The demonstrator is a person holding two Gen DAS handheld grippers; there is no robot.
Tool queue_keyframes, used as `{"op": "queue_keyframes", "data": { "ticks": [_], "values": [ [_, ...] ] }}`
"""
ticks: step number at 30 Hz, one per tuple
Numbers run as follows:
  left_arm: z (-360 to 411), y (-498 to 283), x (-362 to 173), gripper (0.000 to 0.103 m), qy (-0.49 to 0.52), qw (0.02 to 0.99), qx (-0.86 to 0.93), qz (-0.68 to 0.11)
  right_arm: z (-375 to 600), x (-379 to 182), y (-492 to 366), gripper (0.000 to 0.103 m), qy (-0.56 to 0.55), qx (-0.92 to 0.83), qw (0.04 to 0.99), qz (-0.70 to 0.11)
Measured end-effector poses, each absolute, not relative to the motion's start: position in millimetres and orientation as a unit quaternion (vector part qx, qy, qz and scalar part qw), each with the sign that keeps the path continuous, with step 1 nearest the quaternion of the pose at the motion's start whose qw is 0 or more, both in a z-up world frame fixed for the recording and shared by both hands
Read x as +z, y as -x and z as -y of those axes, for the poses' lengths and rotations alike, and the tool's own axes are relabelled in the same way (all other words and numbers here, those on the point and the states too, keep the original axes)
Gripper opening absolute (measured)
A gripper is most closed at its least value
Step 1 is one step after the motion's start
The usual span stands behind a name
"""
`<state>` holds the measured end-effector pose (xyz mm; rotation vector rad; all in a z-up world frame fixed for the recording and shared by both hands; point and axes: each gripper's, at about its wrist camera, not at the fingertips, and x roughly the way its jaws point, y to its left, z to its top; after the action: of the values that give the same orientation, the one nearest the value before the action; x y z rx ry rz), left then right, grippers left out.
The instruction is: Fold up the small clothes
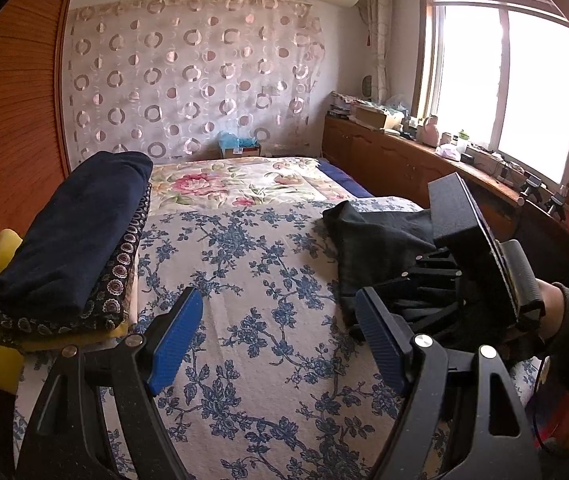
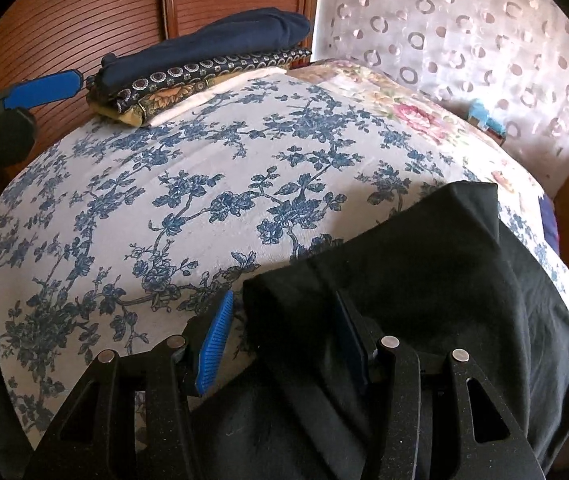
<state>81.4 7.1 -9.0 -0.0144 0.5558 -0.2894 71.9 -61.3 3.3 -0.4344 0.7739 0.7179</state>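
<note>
**Black garment between open right jaws, left gripper idle above the bed**

Spread wide and holding nothing: left gripper [image 1: 280, 340], blue pads [image 1: 176, 344] well apart, poised over the blue-flowered bedspread [image 1: 244, 280]. Seen from the right wrist as a single blue pad [image 2: 44, 89] at the far left edge, just beside the folded pile.

Also wide: right gripper [image 2: 284, 344]. A rumpled black garment [image 2: 424, 272] lying on the right side of the bed, one edge draped into the gap between the pads. Left pad [image 2: 216, 344] bare and clear of the cloth; right pad mostly covered by the dark fabric. Not pinched. From the left wrist, same garment [image 1: 372, 240] bunched just ahead of the right gripper's black body [image 1: 464, 240], with the gloved hand [image 1: 564, 320] on its handle.

At the far left of the bed, against the wooden wardrobe [image 1: 12, 120]: stack of folded clothes [image 1: 72, 240], navy piece on top, a dark patterned one beneath, yellow below that. Same stack [image 2: 204, 64] visible from the right wrist, well apart from the black garment.

Further up the bed, a pink-rose quilt [image 1: 224, 188]. Behind it, a circle-patterned curtain [image 1: 188, 72]. To the right, a bright window [image 1: 504, 88] above a cluttered wooden cabinet [image 1: 396, 152].
</note>
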Motion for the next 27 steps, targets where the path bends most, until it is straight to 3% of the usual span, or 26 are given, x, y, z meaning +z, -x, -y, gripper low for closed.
{"op": "queue_keyframes", "data": {
  "ticks": [4, 6, 10, 20, 27],
  "values": [
    [-6.8, -81.0, -9.1, 0.079, 0.007, 0.951, -0.143, -0.274, 64.9, 6.6, -65.5, 0.052, 0.205, 0.338, 0.844, -0.362],
    [-6.5, -80.7, -9.1, 0.079, 0.007, 0.951, -0.143, -0.274, 66.3, 8.2, -63.5, 0.047, 0.207, 0.336, 0.845, -0.361],
    [-3.6, -79.4, -10.7, 0.079, 0.005, 0.950, -0.146, -0.276, 73.0, 12.5, -66.6, 0.009, 0.209, 0.318, 0.851, -0.362],
    [0.3, -78.6, -13.3, 0.079, 0.004, 0.948, -0.152, -0.279, 159.1, 87.0, -94.8, 0.008, 0.134, 0.238, 0.914, -0.299],
    [6.6, -77.1, -15.7, 0.079, 0.000, 0.946, -0.160, -0.283, 248.9, 112.9, -154.3, 0.008, 0.122, 0.052, 0.948, -0.290]
  ]
}}
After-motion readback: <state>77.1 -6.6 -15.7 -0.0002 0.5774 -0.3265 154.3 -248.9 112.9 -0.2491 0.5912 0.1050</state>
